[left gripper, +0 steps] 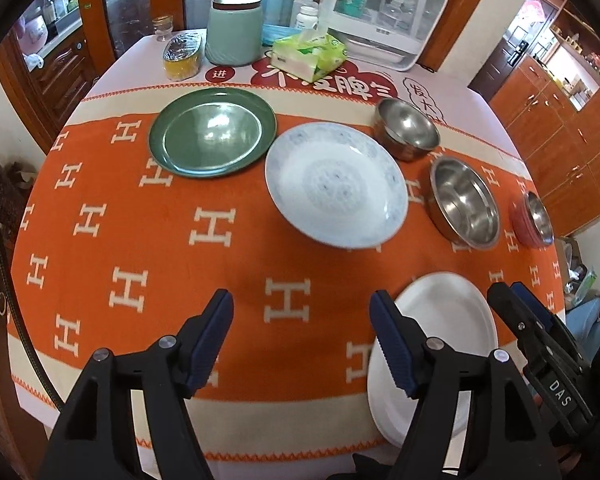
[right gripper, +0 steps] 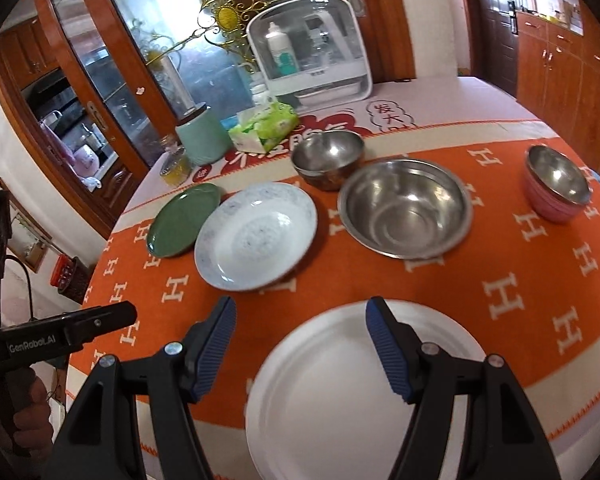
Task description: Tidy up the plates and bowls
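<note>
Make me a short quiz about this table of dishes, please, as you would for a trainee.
1. How many plates lie on the table?
2. True or false: the left gripper holds the green plate.
3. Which dish lies nearest the right gripper? A. pink bowl B. plain white plate C. large steel bowl

Key:
1. Three: green, patterned white plate, plain white.
2. False: its jaws are open over the cloth, with nothing between them.
3. B.
</note>
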A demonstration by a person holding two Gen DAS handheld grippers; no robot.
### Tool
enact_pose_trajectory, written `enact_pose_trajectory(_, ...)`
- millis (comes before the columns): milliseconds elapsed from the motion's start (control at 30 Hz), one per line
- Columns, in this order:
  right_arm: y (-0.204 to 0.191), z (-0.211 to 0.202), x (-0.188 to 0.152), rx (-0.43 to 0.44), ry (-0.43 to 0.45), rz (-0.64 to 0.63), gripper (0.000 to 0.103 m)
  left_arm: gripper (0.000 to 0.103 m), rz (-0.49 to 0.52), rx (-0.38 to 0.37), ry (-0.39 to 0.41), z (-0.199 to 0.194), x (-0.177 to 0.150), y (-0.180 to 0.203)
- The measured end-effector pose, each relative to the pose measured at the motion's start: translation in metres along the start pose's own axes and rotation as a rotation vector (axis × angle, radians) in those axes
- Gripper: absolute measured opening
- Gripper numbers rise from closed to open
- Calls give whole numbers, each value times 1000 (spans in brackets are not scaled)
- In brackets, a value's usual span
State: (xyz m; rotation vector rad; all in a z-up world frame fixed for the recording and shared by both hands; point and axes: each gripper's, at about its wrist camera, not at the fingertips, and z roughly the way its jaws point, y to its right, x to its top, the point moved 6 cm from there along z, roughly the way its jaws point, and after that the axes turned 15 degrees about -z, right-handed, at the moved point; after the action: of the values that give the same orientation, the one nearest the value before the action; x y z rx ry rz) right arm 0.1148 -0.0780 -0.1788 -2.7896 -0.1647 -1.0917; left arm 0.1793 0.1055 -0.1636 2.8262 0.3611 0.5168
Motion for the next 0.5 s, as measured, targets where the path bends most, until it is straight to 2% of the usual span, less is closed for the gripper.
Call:
enact_pose_trajectory(133, 2, 21, 12, 28, 10, 0, 68, 70, -6, -11, 9, 13, 17, 4)
enact_pose_trajectory(233, 3, 39, 18, 44, 16, 0, 68, 75, 8, -21, 36, 26, 31, 10)
enact_pose_trajectory(500, 8, 87, 22, 71, -6, 2, 68, 75, 14, -30, 74, 71, 54, 18)
